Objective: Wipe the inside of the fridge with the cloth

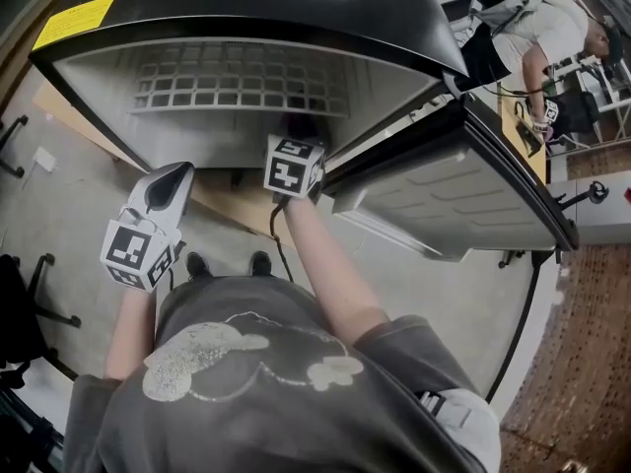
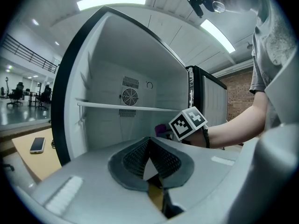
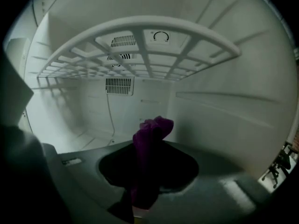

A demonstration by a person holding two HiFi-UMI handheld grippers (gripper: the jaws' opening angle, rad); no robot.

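Note:
The small black fridge [image 1: 246, 8] stands open before me, with a white inside and a wire shelf [image 1: 237, 85]. My right gripper [image 1: 294, 164] reaches in under that shelf, shut on a purple cloth [image 3: 152, 130] that sticks up between its jaws [image 3: 148, 146]. The back wall with its vent [image 3: 119, 85] lies ahead of the cloth, which touches no surface that I can see. My left gripper [image 1: 174, 177] hangs outside the fridge mouth at the left, shut and empty [image 2: 149, 143]. From there I see the right gripper's marker cube [image 2: 188, 122] and a bit of cloth [image 2: 161, 130].
The fridge door [image 1: 463, 190] swings open to the right. Chair bases [image 1: 39, 294] stand on the floor at left. A phone [image 2: 37, 144] lies on a wooden board beside the fridge. A person [image 1: 537, 28] sits at a desk far right.

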